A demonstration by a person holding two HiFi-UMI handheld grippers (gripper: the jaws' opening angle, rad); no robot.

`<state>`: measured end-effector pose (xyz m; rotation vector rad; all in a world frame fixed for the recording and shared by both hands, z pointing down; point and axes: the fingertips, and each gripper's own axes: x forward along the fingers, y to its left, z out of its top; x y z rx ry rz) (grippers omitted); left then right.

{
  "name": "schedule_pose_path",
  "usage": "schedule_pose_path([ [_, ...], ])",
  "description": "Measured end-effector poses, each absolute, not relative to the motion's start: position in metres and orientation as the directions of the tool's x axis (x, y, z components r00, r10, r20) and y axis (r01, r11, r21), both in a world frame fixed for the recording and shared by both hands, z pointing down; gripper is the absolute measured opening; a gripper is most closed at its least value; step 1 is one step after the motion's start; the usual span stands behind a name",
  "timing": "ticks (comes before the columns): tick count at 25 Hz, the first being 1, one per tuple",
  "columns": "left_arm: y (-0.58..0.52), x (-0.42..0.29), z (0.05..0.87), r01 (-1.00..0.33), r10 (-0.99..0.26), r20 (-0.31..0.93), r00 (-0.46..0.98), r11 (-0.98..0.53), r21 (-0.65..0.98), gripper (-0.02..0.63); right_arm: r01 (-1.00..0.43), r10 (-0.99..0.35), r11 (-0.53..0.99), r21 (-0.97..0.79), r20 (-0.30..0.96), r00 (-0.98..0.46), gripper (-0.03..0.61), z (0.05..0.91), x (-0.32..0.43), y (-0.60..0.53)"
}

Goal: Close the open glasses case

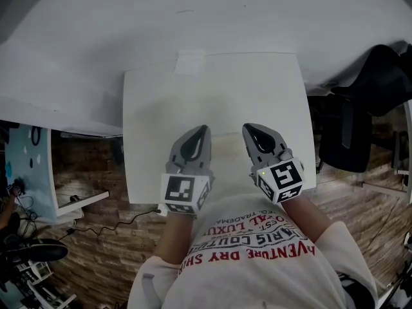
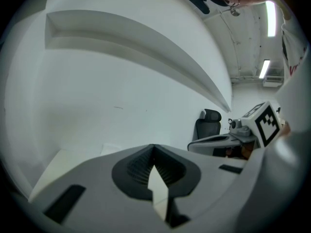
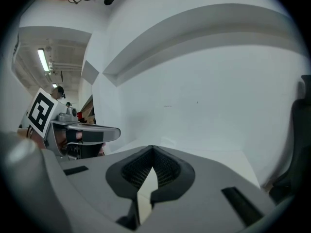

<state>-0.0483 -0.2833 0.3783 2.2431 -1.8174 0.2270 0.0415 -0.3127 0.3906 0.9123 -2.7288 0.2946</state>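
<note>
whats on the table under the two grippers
Only bare white table shows around the left gripper and right gripper, both shut and empty. The patches right beneath them are covered.

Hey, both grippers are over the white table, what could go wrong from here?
No glasses case shows on the white table in any view, so a move now would likely be blind. The left gripper and right gripper, both shut and empty, sit close together and could bump.

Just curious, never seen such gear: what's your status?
Left gripper shut, empty. Right gripper shut, empty. No glasses case in any view. Both over the white table.
</note>
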Motion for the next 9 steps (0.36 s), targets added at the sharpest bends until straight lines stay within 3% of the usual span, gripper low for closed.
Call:
schedule_pose_path([
  [9, -0.2763, -0.0476, 0.3878, -0.977, -0.932, 0.298, 0.208, -0.185, 0.104, -0.002, -0.618, -0.563, 0.777, -0.121, 0.308, -0.767, 0.012, 0.392, 0.0444, -0.3115],
])
